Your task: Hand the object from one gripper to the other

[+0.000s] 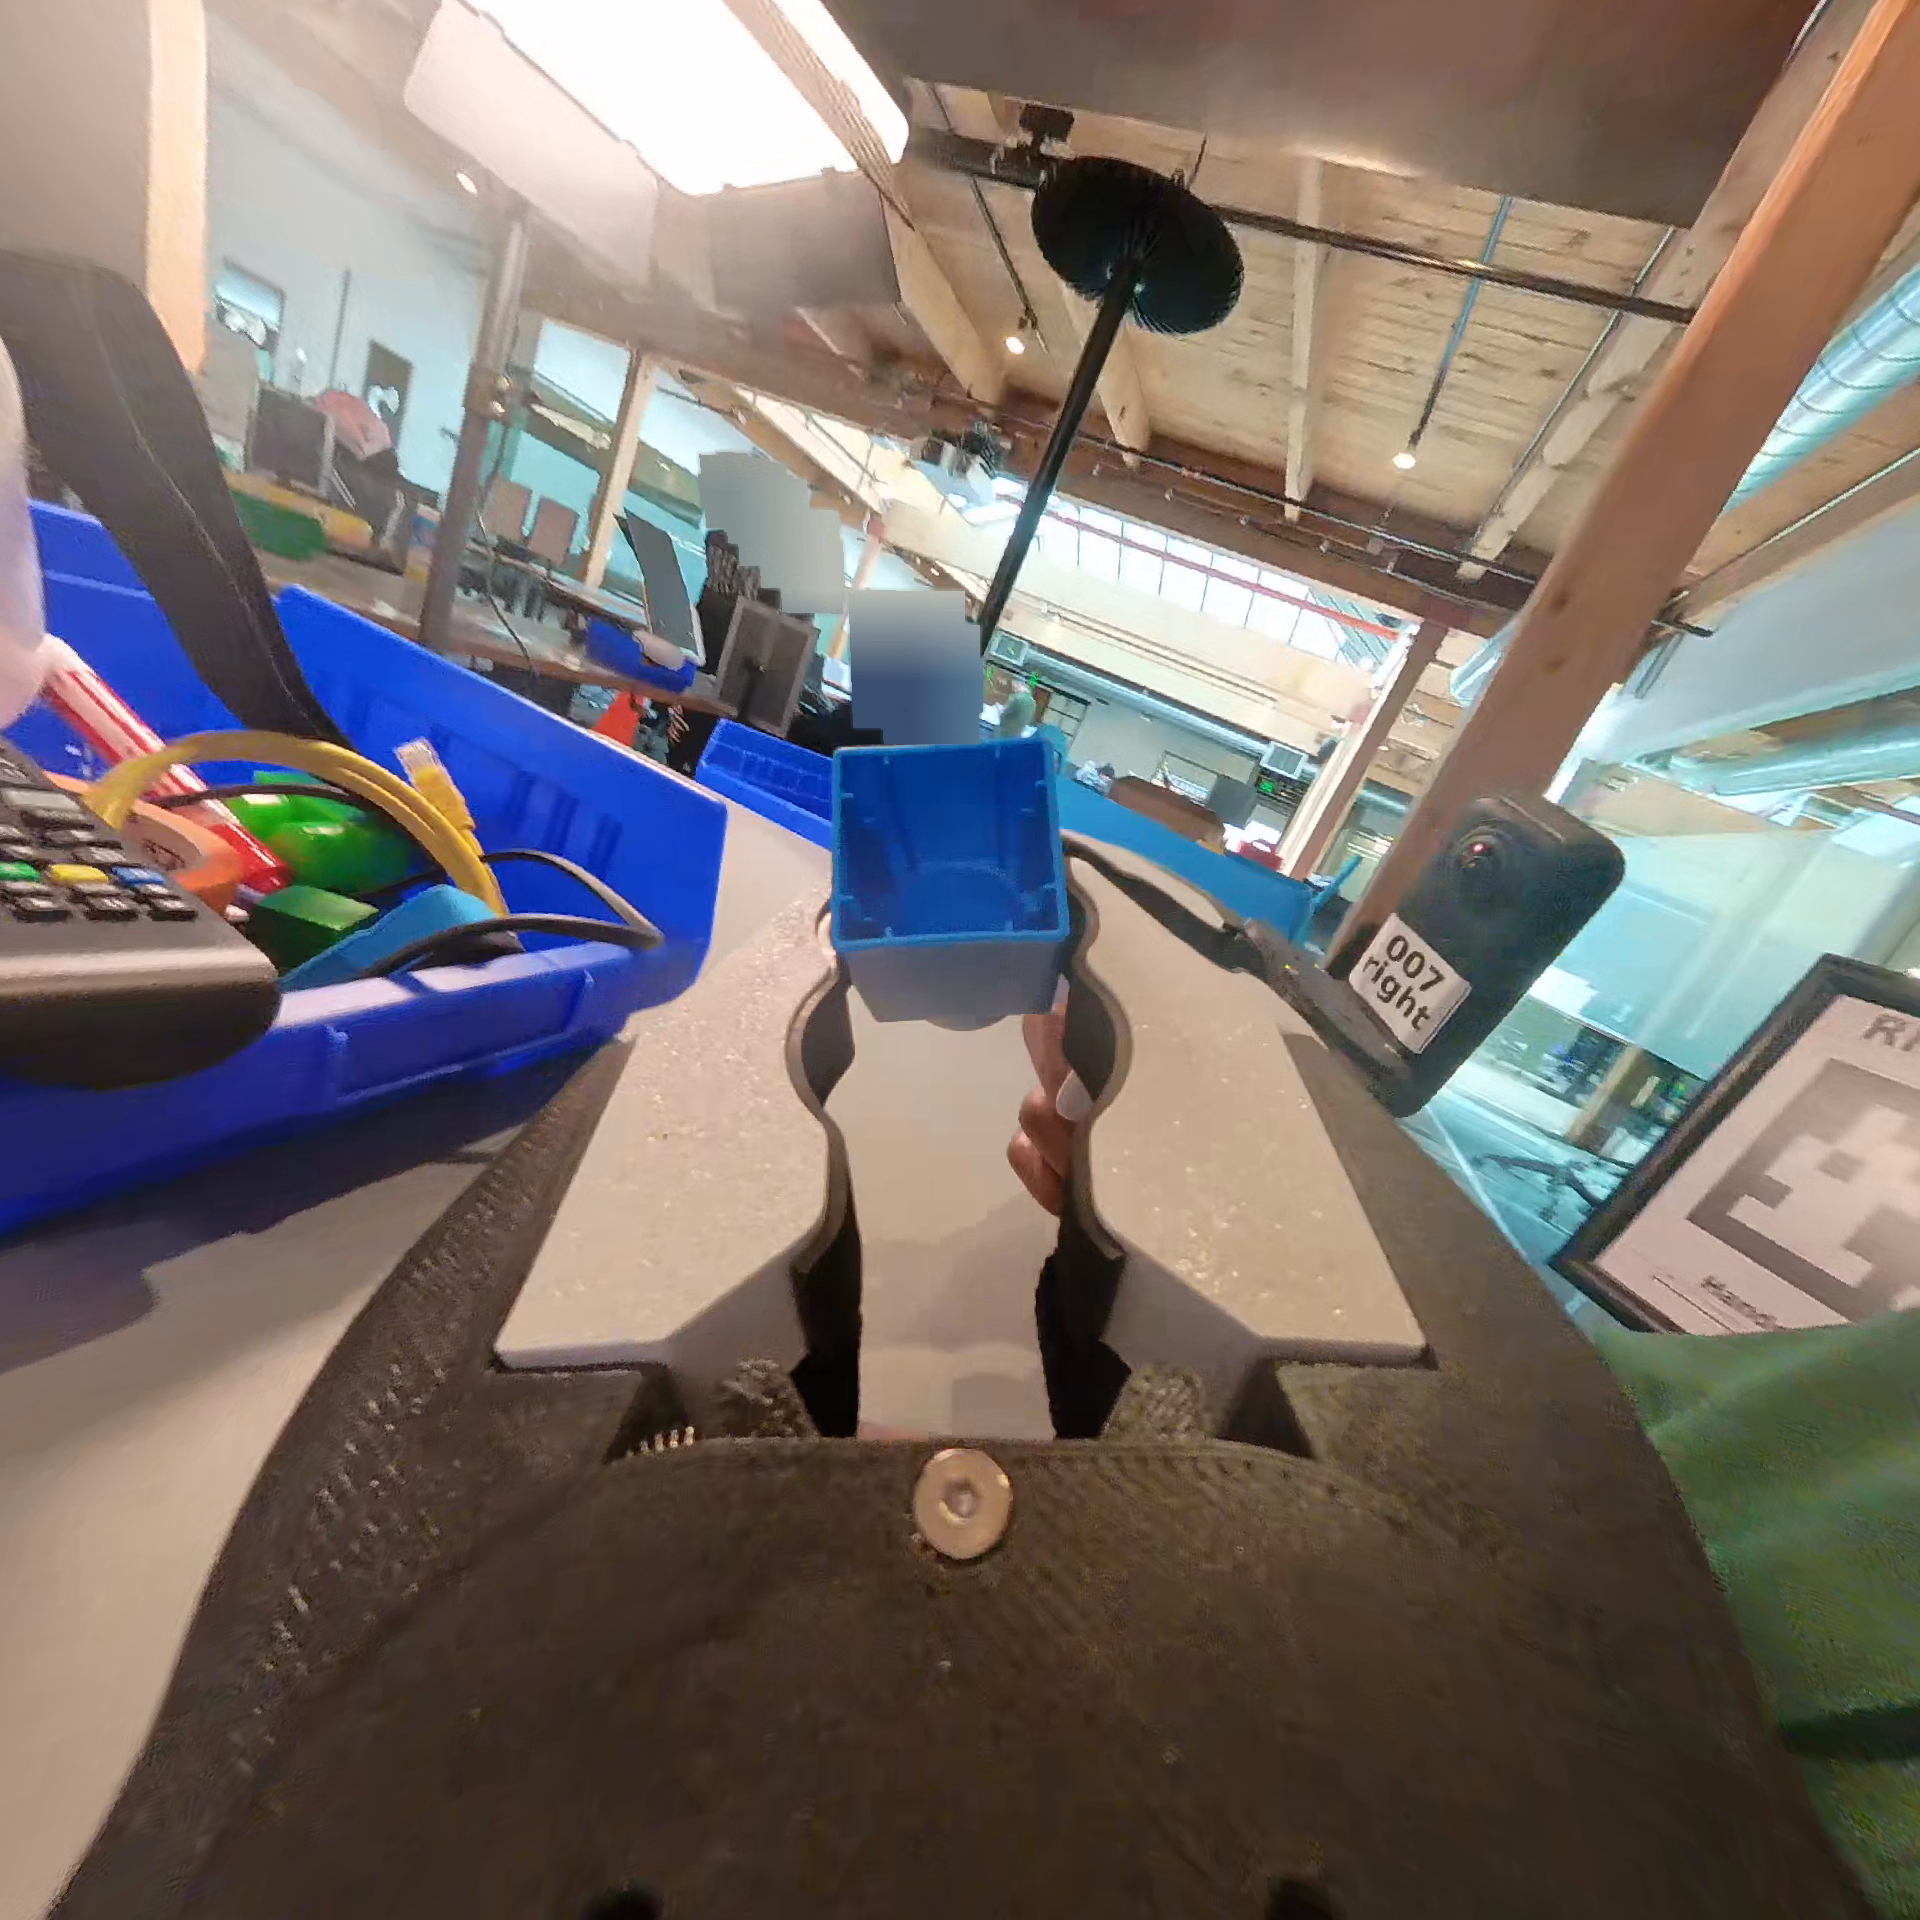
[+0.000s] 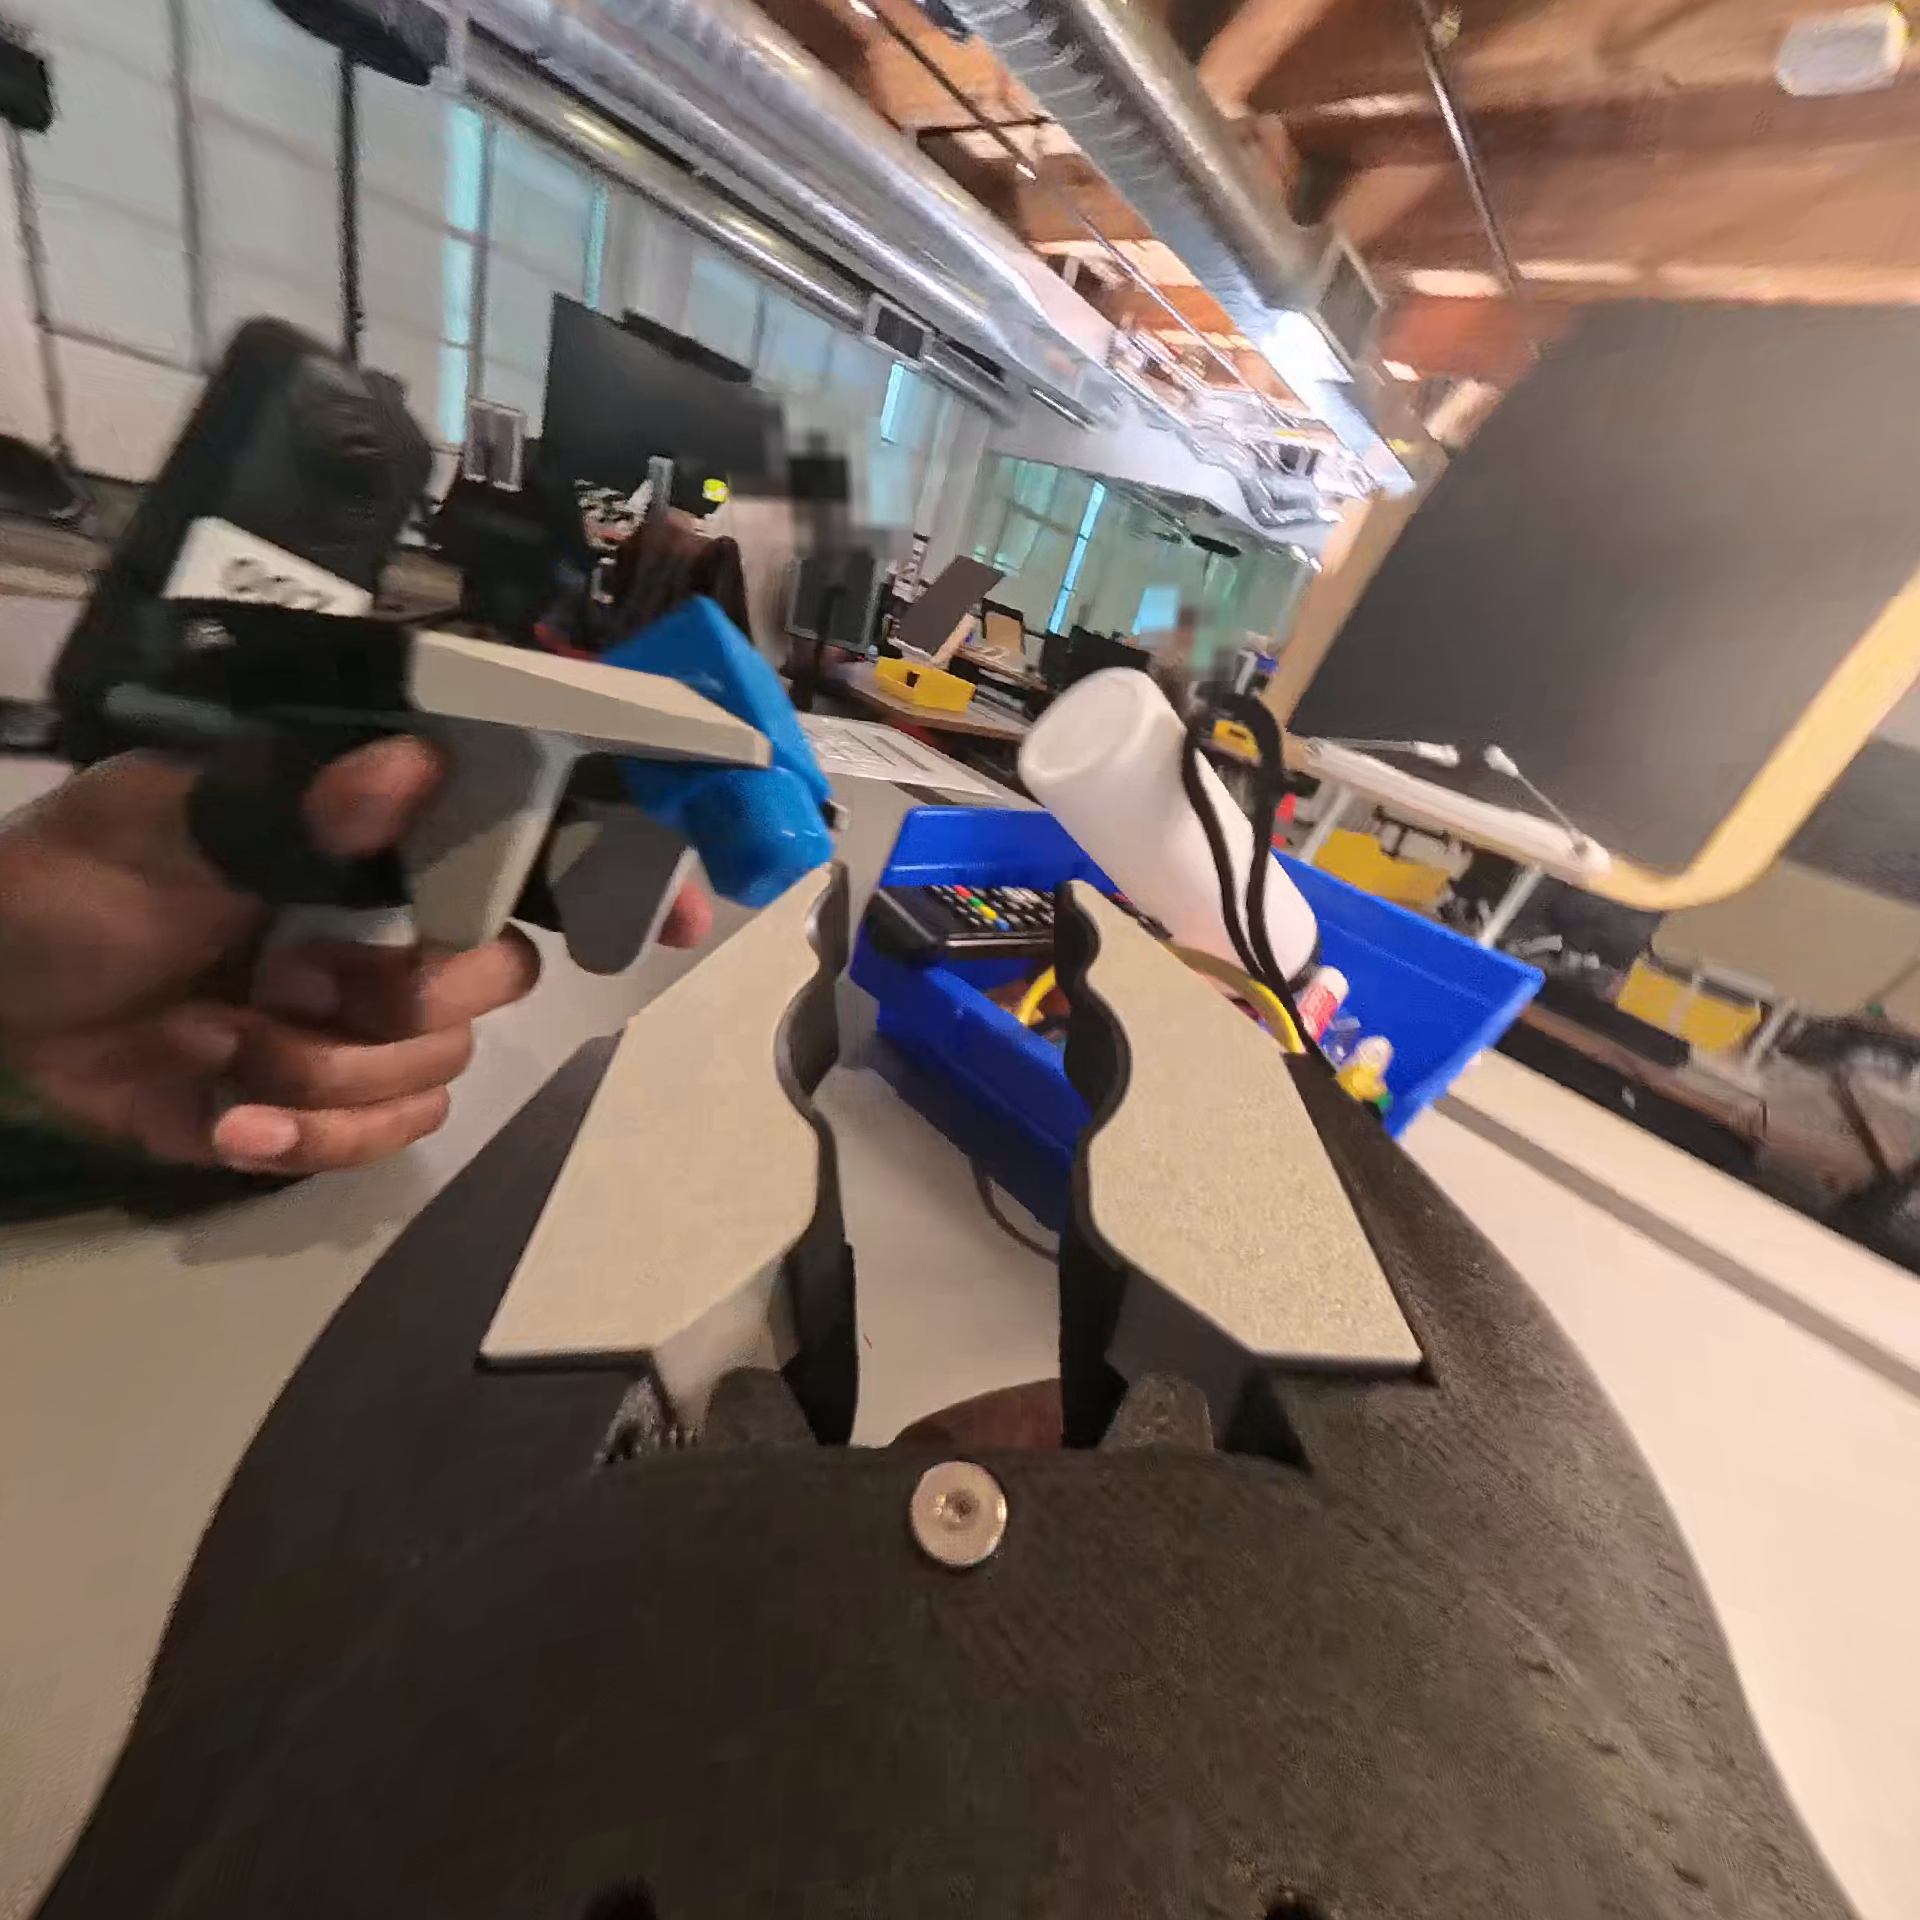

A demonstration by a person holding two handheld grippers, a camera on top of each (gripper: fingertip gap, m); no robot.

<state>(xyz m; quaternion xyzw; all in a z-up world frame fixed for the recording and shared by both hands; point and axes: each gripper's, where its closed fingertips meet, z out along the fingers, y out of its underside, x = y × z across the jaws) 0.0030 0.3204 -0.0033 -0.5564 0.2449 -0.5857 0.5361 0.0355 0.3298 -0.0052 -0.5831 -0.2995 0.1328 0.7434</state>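
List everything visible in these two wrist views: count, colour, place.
Square cup: one, blue, open end showing, held at the left gripper's tips.
Bin: one, blue, on the grey table, full of clutter.
Remote: one, black, coloured buttons, in the bin.
Bottle: one, white, tilted, in the bin.
Cable: one, yellow, in the bin.
Marker card: one, black-framed, right table edge.
Left gripper: grey fingers, shut on the cup.
Right gripper: open, empty, near the cup.
Hand: holding the left gripper.

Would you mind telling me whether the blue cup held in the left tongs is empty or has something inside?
Empty: the left wrist view looks into the blue cup and shows only its bare blue floor.
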